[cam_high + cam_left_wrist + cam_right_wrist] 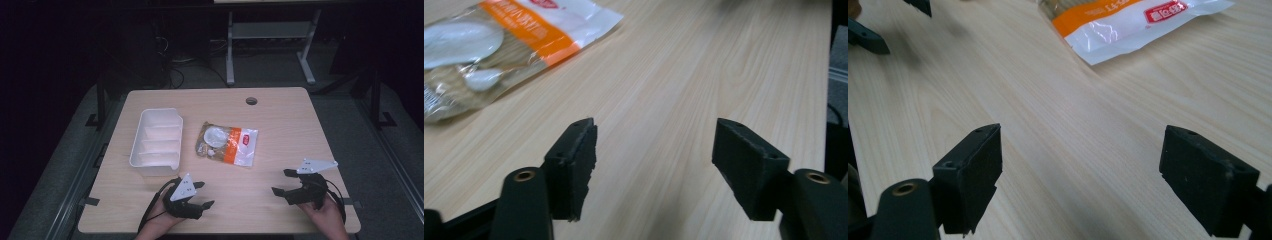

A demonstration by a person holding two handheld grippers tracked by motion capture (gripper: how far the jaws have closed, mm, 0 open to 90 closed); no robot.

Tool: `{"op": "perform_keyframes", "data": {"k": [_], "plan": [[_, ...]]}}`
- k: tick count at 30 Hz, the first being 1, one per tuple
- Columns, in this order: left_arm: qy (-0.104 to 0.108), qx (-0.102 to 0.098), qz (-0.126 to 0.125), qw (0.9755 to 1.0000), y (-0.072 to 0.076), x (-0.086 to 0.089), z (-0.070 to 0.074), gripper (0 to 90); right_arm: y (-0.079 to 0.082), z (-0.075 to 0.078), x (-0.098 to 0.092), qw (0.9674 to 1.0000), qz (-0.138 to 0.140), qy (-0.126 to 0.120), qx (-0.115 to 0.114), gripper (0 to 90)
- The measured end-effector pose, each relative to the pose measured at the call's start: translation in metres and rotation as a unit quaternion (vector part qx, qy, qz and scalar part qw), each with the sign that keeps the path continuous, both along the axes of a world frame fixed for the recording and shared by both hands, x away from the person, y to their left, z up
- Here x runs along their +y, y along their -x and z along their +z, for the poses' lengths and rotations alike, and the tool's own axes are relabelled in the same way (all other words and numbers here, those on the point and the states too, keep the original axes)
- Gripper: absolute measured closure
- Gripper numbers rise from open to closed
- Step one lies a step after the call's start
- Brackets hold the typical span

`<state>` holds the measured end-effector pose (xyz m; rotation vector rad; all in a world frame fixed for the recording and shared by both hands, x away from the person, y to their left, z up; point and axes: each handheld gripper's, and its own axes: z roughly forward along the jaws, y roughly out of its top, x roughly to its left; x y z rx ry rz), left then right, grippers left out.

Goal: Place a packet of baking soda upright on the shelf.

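Overhead alone: white tray (156, 142) beside bag (227, 144)

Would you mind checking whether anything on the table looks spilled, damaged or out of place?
Nothing stands out. The white divided tray sits upright with its compartments bare, and the sealed snack packet lies flat beside it, apart from it. Both grippers, left and right, are open over bare wood.

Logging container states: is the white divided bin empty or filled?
Empty: the white bin shows bare compartments in the high view; the snack bag lies beside it.

White tray (156, 142), food packet (227, 144), table (280, 120)
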<state>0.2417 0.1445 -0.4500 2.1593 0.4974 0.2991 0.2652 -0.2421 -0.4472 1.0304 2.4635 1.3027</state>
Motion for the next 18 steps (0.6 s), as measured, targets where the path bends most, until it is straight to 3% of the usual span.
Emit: {"op": "perform_keyframes", "data": {"k": [4, 9, 13, 18], "plan": [[0.004, -0.009, 0.002, 0.9999, -0.012, -0.012, 0.008, 41.0, -0.002, 0.002, -0.002, 0.9997, -0.014, -0.018, 0.0, 14.3], [0.011, -0.021, 0.018, 0.9996, -0.033, -0.03, 0.015, 47.1, -0.015, 0.006, 0.001, 0.9992, -0.035, -0.019, 0.009, 14.2], [0.017, -0.024, 0.052, 0.9982, -0.055, -0.043, 0.018, 54.5, -0.03, 0.015, 0.005, 0.9986, -0.047, -0.019, 0.011, 14.2], [-0.001, -0.024, 0.084, 0.9962, -0.077, -0.054, 0.017, 63.8, -0.052, 0.026, 0.012, 0.9981, -0.059, -0.017, 0.008, 15.0]]}}
